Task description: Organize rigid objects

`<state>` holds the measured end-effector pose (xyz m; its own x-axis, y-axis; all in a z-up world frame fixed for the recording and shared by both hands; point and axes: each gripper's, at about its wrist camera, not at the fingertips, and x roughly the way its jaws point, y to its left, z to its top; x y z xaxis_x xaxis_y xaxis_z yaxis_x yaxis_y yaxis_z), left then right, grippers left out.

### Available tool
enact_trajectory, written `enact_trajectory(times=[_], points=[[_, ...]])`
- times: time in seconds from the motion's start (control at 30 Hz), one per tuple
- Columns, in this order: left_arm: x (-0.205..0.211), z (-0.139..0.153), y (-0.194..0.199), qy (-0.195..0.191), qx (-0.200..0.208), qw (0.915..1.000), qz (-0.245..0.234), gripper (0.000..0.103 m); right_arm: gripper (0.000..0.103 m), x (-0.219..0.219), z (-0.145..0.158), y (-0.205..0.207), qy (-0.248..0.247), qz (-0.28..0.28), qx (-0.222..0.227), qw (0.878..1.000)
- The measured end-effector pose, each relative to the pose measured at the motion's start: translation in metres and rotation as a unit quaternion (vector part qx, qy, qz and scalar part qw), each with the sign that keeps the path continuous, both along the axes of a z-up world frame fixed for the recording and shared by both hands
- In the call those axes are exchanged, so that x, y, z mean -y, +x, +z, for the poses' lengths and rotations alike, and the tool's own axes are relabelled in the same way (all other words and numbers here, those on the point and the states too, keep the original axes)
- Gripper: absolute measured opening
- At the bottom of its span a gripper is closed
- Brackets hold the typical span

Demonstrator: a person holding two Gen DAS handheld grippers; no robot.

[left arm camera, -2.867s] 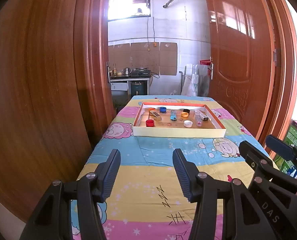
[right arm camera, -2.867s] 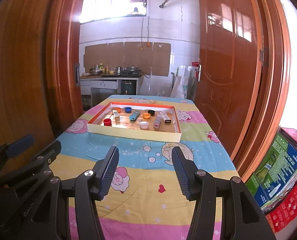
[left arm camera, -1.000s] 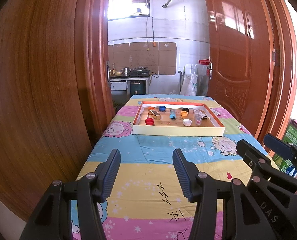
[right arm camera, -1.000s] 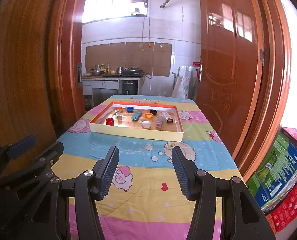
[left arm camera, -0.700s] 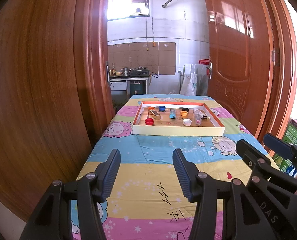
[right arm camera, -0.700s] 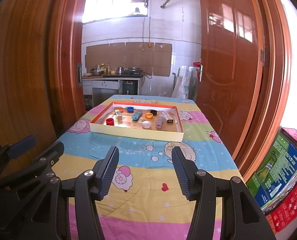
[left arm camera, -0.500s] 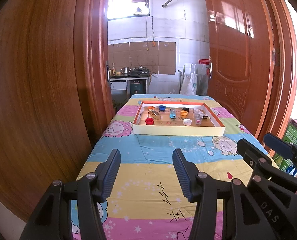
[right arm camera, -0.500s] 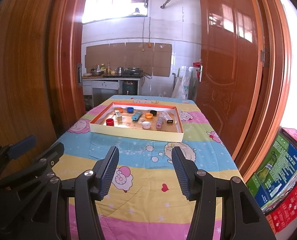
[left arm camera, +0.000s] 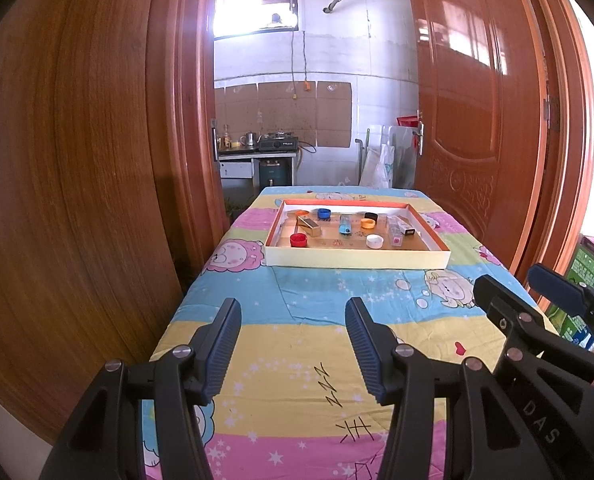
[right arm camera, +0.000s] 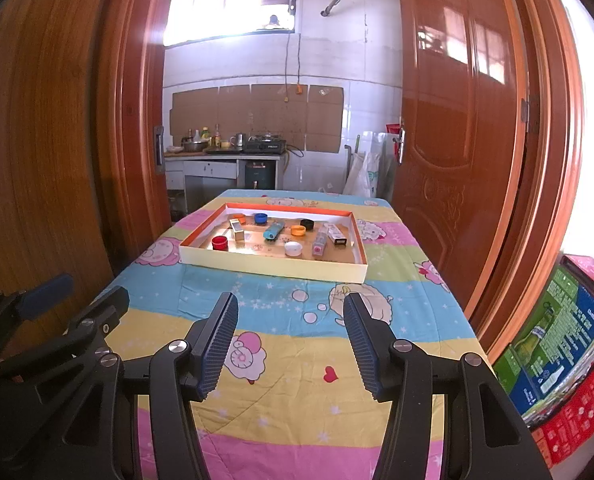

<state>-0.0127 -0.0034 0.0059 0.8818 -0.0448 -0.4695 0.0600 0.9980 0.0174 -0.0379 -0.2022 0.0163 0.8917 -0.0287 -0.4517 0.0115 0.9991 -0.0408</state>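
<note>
The left gripper [left arm camera: 293, 316] points forward and slightly downward, its jaws parted with nothing between them. Its two black fingers [left arm camera: 221, 344] carry ribbed blue pads on their inner faces, and the pads face each other across an empty gap. The right gripper [right arm camera: 289, 314] sits in the same pose — jaws apart, holding nothing, ribbed pads turned inward. The two grippers are side by side: the right one shows at the right edge of the left wrist view, and the left one shows at the left edge of the right wrist view.
</note>
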Motion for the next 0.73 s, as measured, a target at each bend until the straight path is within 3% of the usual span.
enact_trajectory(times=[0.73], points=[[0.0001, -0.0068, -0.0031, 0.008, 0.002, 1.0000, 0.001, 0.054, 0.057, -0.0002, 0.0001, -0.0001, 0.000, 0.000, 0.000, 1.000]])
